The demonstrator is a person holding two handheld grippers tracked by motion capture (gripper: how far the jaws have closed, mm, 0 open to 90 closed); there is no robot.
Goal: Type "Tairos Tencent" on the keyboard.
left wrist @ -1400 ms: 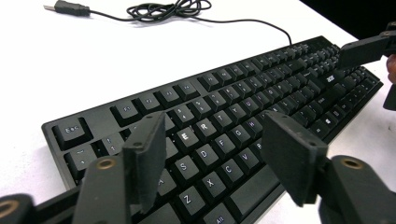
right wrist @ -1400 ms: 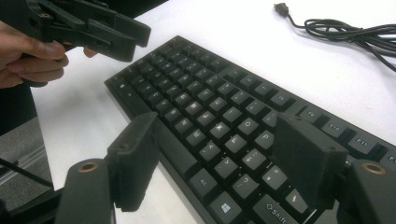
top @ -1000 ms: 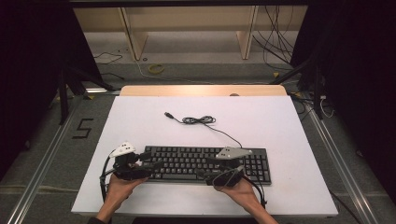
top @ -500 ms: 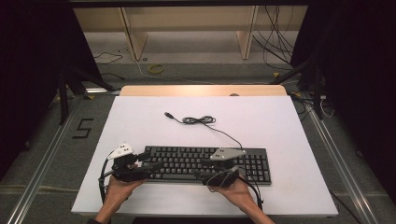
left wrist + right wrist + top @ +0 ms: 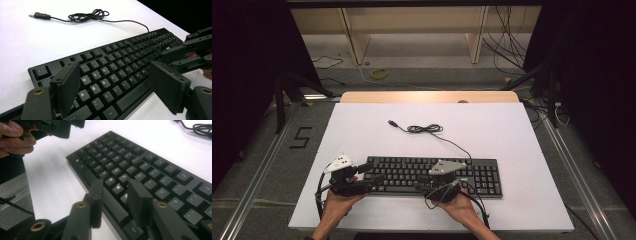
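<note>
A black keyboard [image 5: 432,175] [image 5: 120,67] [image 5: 140,162] lies along the near side of the white table [image 5: 492,125]. Its cable [image 5: 424,129] [image 5: 85,15] [image 5: 200,127] is coiled behind it and ends in a USB plug [image 5: 393,123] [image 5: 37,15]. My left gripper [image 5: 368,175] [image 5: 115,75] hovers over the keyboard's left end, jaws wide open with nothing between them. My right gripper [image 5: 419,187] [image 5: 116,186] sits at the keyboard's front edge near the space bar. Its jaws have just been closing to a narrow gap and the pads press on nothing.
A wooden strip [image 5: 427,96] borders the table's far edge, with shelving and loose cables on the floor beyond. A "5" mark [image 5: 299,137] is on the floor to the left. Open table lies behind and to the right of the keyboard.
The right gripper's jaws have narrowed and that hand has shifted a little to the left along the keyboard's front. The left gripper has stayed put.
</note>
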